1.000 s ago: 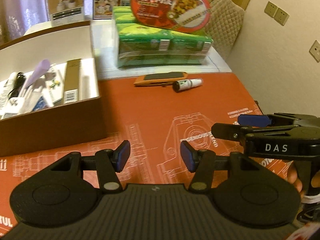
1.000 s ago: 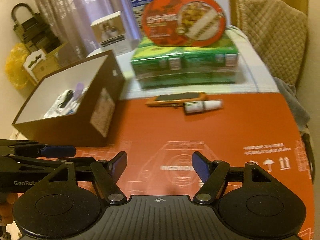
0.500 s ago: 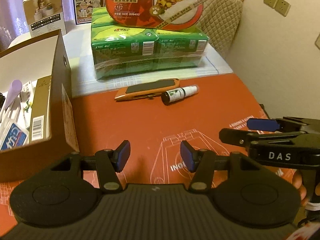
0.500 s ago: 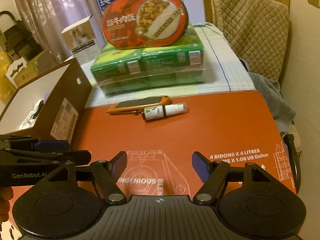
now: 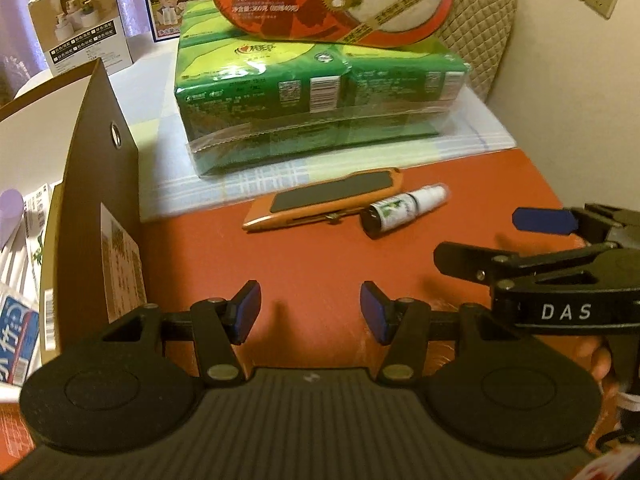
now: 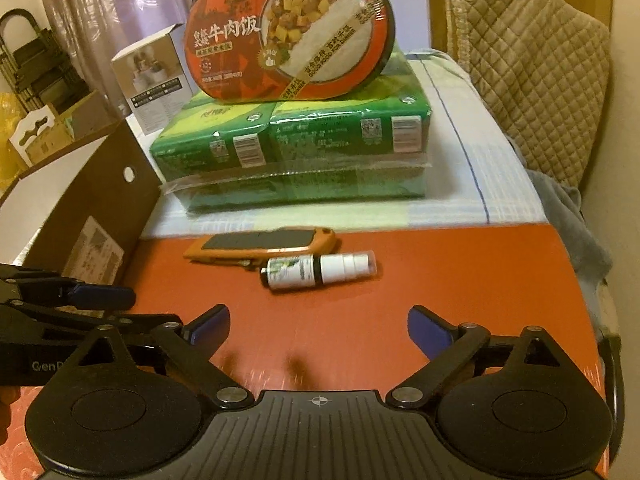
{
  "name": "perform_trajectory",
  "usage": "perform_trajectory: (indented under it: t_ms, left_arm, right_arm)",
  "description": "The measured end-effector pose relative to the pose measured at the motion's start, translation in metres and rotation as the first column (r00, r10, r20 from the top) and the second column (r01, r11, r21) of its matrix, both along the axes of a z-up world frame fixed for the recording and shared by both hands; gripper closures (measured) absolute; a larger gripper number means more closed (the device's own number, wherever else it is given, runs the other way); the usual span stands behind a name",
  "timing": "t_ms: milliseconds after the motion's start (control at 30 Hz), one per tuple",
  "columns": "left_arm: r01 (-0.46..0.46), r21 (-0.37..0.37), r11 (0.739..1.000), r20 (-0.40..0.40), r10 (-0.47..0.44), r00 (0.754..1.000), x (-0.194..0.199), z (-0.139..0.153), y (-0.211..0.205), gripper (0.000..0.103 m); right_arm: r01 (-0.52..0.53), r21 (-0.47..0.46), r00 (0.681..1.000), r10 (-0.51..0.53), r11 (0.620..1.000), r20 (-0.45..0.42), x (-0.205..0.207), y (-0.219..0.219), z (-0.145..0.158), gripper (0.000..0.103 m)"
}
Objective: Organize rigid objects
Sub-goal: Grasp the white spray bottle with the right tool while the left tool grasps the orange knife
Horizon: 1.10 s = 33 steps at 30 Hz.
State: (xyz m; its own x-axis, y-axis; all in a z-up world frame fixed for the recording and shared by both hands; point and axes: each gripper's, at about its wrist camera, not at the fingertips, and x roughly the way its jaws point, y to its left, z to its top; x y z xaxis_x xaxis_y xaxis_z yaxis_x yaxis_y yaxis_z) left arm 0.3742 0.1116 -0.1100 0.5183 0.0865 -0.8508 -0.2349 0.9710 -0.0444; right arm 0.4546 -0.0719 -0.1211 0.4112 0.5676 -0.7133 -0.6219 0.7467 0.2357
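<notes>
Here the right gripper (image 6: pixel 319 326) is spreading its jaws, nothing between them; the left gripper (image 5: pixel 310 312) gapes empty — both short of the spray bottle (image 6: pixel 318 267) touching, apparently, an orange utility knife (image 6: pixel 260 245) on the red mat (image 6: pixel 460 272).

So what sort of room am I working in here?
Most likely a home, perhaps a living room: a quilted chair cover, sheer curtains, and household groceries such as a beef rice meal box on green shrink-wrapped packs.

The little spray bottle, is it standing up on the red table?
No, the spray bottle lies on its side on the red table, right beside the orange utility knife.
</notes>
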Motion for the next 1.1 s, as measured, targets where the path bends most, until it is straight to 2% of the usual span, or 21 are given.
perform_trajectory:
  t_ms: [300, 733, 867, 967, 1100]
  left_arm:
    - [-0.024, 0.032, 0.999, -0.053, 0.026, 0.998, 0.029, -0.016, 0.013, 0.052]
    - [-0.043, 0.079, 0.996, -0.098, 0.051, 0.994, 0.043, -0.028, 0.029, 0.056]
    - [-0.035, 0.077, 0.996, -0.104, 0.042, 0.994, 0.045, -0.030, 0.029, 0.056]
    - [-0.014, 0.079, 0.997, -0.101, 0.021, 0.995, 0.047, -0.030, 0.026, 0.056]
    - [0.027, 0.087, 0.996, -0.094, -0.018, 0.995, 0.051, -0.029, 0.019, 0.055]
  right_arm:
    - [-0.056, -0.053, 0.998, 0.056, 0.997, 0.004, 0.036, 0.027, -0.022, 0.009]
    - [-0.093, -0.081, 0.996, 0.094, 0.992, 0.005, 0.049, 0.053, -0.038, 0.009]
    - [-0.093, -0.115, 0.995, 0.097, 0.989, 0.029, 0.047, 0.056, -0.044, 0.010]
    - [-0.096, -0.103, 0.994, 0.101, 0.990, 0.046, 0.045, 0.053, -0.045, 0.016]
    - [-0.088, -0.114, 0.994, 0.094, 0.990, 0.055, 0.046, 0.047, -0.045, 0.017]
